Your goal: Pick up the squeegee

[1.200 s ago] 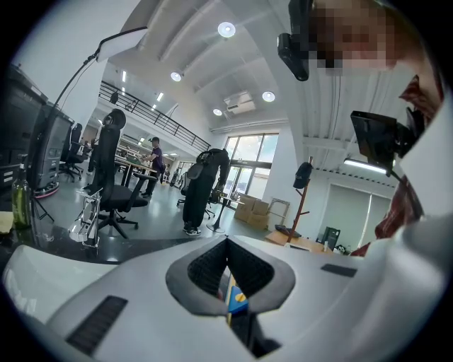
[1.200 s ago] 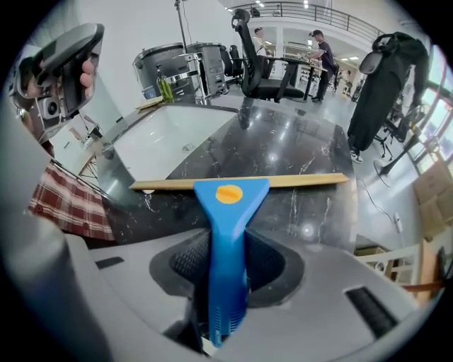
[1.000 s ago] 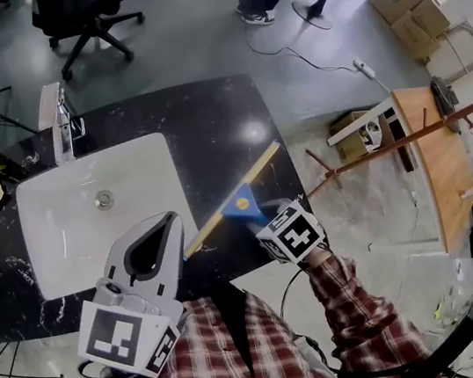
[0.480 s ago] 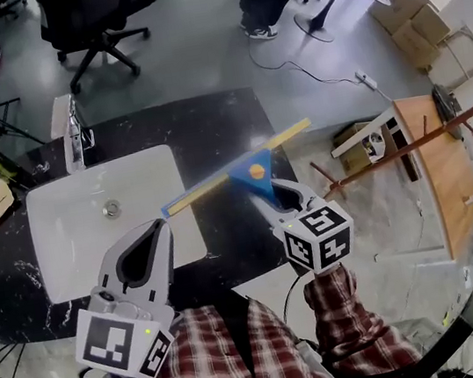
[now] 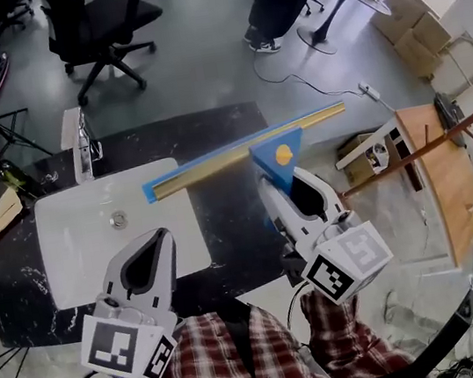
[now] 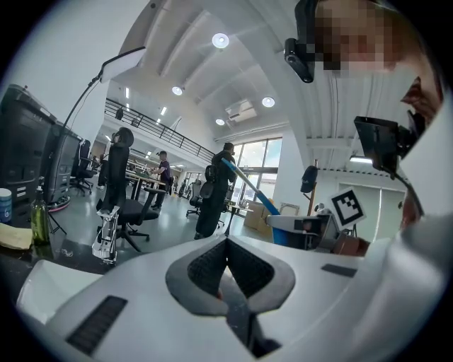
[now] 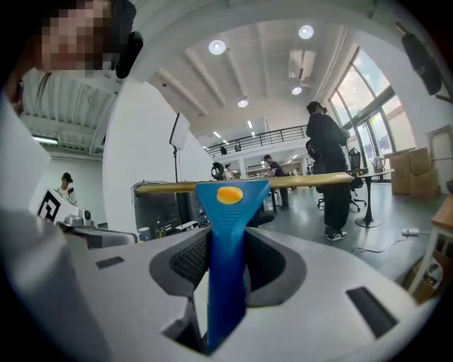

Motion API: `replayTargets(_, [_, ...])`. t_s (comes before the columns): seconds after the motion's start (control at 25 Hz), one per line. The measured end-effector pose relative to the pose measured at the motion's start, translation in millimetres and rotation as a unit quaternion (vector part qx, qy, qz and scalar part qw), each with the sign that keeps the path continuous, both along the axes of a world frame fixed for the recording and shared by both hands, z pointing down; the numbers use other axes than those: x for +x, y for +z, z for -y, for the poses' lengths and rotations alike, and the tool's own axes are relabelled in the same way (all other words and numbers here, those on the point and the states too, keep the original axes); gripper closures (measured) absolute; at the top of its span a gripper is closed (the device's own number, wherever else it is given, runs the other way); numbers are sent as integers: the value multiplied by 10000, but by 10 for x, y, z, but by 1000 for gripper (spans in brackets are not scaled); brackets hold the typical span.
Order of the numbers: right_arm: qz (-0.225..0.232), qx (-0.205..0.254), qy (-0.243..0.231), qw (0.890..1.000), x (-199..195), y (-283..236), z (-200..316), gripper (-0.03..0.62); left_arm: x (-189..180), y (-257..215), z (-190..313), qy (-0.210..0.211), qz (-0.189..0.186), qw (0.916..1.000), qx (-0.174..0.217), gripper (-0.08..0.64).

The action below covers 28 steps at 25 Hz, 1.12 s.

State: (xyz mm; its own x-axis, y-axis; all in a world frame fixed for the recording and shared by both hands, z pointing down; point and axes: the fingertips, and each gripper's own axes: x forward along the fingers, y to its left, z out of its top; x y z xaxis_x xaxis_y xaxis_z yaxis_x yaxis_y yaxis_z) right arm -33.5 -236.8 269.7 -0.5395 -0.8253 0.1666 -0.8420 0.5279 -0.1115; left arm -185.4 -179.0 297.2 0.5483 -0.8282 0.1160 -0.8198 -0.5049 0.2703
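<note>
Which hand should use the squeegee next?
Probably the right. The right gripper holds the squeegee by its blue handle between its fingers, up above the counter. The left gripper is shut and empty, by the sink.

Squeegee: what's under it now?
The squeegee is held in the air by the right gripper. Below it lie the black countertop and, under its left end, the white sink. The strip of counter directly beneath it is covered.

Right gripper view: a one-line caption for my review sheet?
Right gripper clamped on the blue squeegee handle, brass blade crosswise above.
</note>
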Motion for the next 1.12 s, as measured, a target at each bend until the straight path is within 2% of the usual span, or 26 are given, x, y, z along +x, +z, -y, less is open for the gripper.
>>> replayTargets(0.24, [675, -164, -157, 9975, -69, 16, -71, 456, -11, -28, 25, 15, -2, 10000, 59, 551])
replayTargets(1.12, [761, -94, -206, 9968, -64, -36, -64, 456, 70, -24, 22, 91, 23, 9999, 57, 551])
